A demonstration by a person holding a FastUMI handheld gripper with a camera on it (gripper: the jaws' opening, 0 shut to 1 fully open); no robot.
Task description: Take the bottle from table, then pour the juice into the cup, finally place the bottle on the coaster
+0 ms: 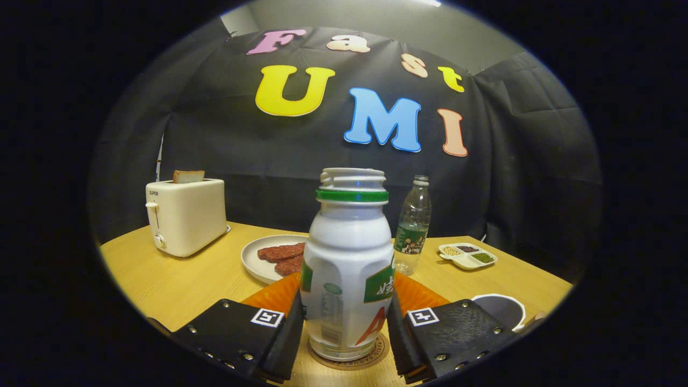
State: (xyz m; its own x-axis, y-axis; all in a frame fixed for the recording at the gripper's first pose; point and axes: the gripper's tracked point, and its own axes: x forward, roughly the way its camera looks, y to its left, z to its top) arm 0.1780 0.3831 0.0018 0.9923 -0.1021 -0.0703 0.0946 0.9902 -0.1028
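A white plastic bottle (346, 252) with a green neck ring and no cap stands upright between my fingers. Its base rests on a round wooden coaster (374, 359) close in front of me. My gripper (345, 314) is shut on the bottle, one finger pressing each side of its lower body. The cup (502, 310), dark inside with a white rim, sits on the table just to the right of my right finger. I cannot see any juice in it from here.
An orange mat (274, 296) lies behind the bottle. Beyond it are a white plate of red meat slices (263, 258), a clear water bottle (413, 228), a toaster with bread (185, 215) at far left, and a small divided dish (468, 256) at far right.
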